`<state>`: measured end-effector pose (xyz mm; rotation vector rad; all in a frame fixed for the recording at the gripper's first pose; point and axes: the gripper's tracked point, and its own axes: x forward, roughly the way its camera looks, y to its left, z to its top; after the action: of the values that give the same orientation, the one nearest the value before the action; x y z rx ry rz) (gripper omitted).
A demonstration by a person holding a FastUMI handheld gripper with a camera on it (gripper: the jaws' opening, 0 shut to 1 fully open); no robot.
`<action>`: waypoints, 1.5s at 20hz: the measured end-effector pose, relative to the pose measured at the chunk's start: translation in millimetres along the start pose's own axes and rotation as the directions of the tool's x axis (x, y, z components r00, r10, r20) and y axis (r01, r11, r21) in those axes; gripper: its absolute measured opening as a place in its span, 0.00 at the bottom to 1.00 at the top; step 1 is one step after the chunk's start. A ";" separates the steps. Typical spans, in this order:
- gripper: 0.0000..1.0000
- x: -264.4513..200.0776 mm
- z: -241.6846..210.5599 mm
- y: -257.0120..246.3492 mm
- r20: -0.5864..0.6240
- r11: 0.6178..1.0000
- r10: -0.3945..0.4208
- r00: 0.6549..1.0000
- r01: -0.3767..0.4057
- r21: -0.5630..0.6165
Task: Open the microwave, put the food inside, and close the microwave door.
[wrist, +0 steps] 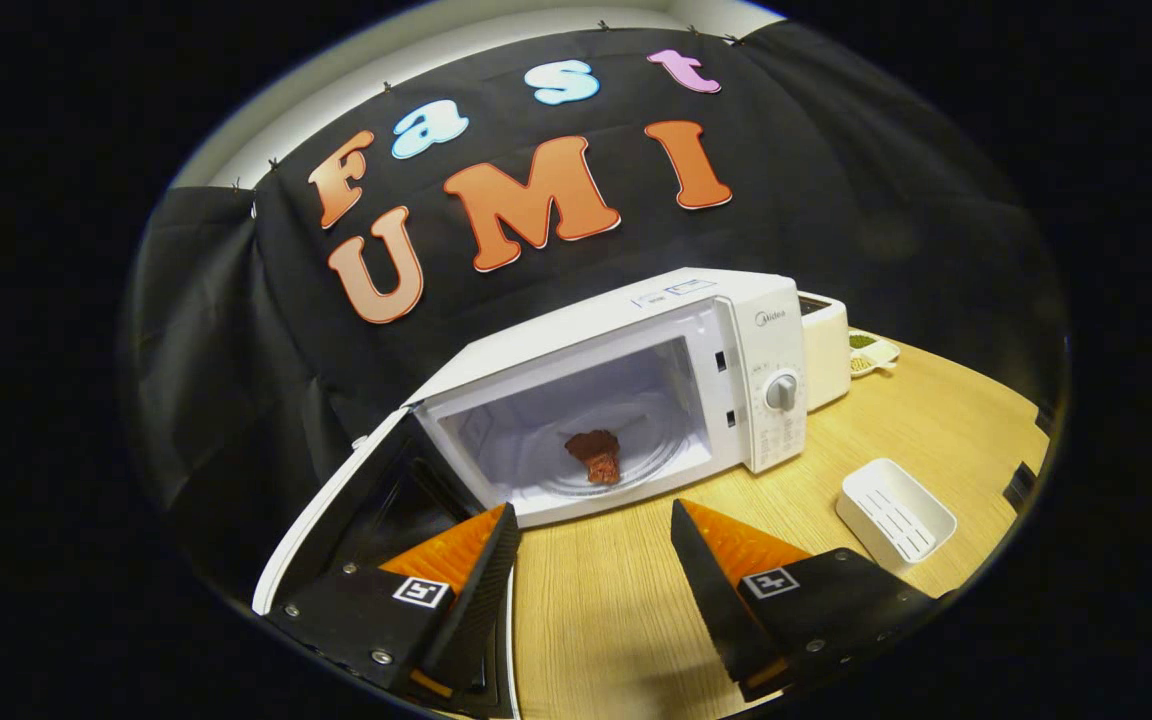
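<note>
Gripper view: the microwave door [336, 520] is seen furthest left, swung fully open on its left hinge, its dark inner pane facing the tongs and its white outer edge running down beside the left finger. The door is judged a stiff, hinged panel of moderate weight that swings freely; it is best pushed at its free edge, far from the hinge, and no grasp is judged necessary. The tongs [596, 535] are held open and empty, fingers well apart, above the desk [596, 620] and just short of the microwave [636, 330]. Beyond and between the fingers, the food [596, 455] is found lying on the glass turntable [636, 450] inside the cavity, free of both fingers. It is judged light, soft and crumbly, and is best left undisturbed. The placing step is therefore judged complete, with only the closing outstanding. Further right, the control panel with its dial [782, 391] is noted, then a white appliance [826, 350] beside the microwave, and a white slotted tray [896, 515] on the desk.
</note>
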<state>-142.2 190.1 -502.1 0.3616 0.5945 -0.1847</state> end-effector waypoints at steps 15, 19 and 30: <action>0.11 -113.0 -111.4 34.7 -0.098 0.976 -0.117 0.988 0.096 -0.194; 0.03 -128.6 -135.8 75.6 -0.143 0.971 -0.023 0.989 -0.012 -0.238; 0.03 -144.0 -153.5 174.1 -0.169 0.866 0.249 0.954 -0.298 -0.401</action>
<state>-290.7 418.9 -488.5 0.0300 0.6684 0.2417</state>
